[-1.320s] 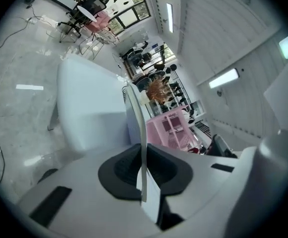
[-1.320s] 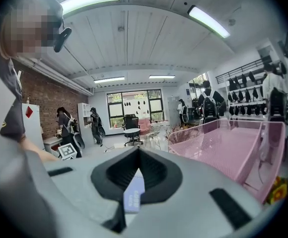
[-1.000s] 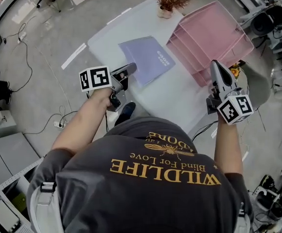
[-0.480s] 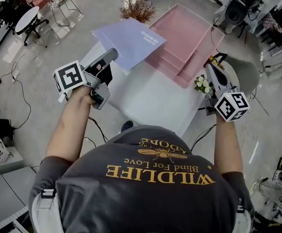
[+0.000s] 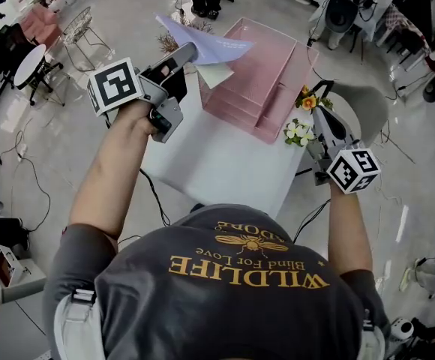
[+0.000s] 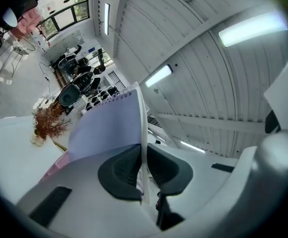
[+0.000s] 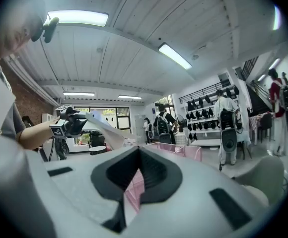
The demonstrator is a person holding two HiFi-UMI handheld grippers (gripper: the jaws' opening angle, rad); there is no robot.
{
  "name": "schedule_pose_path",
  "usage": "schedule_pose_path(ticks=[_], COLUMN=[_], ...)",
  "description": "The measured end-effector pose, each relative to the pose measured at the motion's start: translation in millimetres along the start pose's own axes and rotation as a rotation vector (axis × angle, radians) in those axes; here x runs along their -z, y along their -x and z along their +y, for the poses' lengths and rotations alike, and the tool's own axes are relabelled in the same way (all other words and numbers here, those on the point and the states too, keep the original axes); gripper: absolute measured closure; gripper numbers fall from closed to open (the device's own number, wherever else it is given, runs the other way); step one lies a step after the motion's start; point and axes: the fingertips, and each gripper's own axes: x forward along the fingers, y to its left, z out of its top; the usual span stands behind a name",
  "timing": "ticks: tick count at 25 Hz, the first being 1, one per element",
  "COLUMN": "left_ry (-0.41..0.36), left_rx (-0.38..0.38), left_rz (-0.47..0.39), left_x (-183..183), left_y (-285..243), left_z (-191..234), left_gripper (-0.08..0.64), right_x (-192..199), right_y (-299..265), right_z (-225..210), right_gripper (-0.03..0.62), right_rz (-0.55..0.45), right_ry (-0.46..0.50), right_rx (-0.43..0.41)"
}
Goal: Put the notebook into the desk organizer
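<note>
Lifted off the white counter (image 5: 225, 163), where it lay flat a second ago, the lavender spiral-bound notebook (image 5: 210, 45) now hangs in the air over the far-left corner of the pink plastic tiered desk organizer (image 5: 266, 73). It is not yet inside any of the trays. The left tongs (image 5: 190, 49) have risen with it and now point away from the person, toward the organizer.

In the left gripper view, the left tongs (image 6: 143, 152) are clamped almost fully together on the notebook (image 6: 107, 125). Its edge stands upright in the narrow slit between the two dark pads. The lavender cover fans out to the left, with the wire spiral along the top. A pale cream sheet (image 5: 216, 73) hangs below the cover in the head view.

The right tongs (image 5: 316, 112) hover at the right edge of the counter, just beside a small bunch of white and orange artificial flowers (image 5: 298, 122). They are well apart from the notebook. In the right gripper view, the right tongs (image 7: 140, 155) are drawn together and hold nothing, and the pink organizer (image 7: 179, 150) shows beyond them.

A dried reddish-brown plant (image 6: 48, 123) stands at the far end of the counter, beside the organizer.
</note>
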Motion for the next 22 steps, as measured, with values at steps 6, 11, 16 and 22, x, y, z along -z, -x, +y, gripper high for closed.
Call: schedule_pose_path(ticks=[6,11,16,22], left_ry=[-0.019,0.022,0.071,0.099], left_rx=[0.088,0.125,0.086,0.087], left_rz=[0.025,0.001,0.018,-0.062], left_x=[-8,-5,1,6], left_y=[-66,-130,-179,-190], left_z=[-28,-19,4,33], left_gripper=[0.529,0.529,0.529,0.529], right_x=[-6,-4,-1,-2], right_y=[24,39,48,50], right_z=[-31,-46,-54,-54], right_gripper=[0.592,0.592,0.592,0.592], right_rz=[-0.017,-0.014,-0.001,0.000], right_ry=[-0.015,-0.014,-0.017,-0.016], right_rx=[0.078,0.122,0.153,0.161])
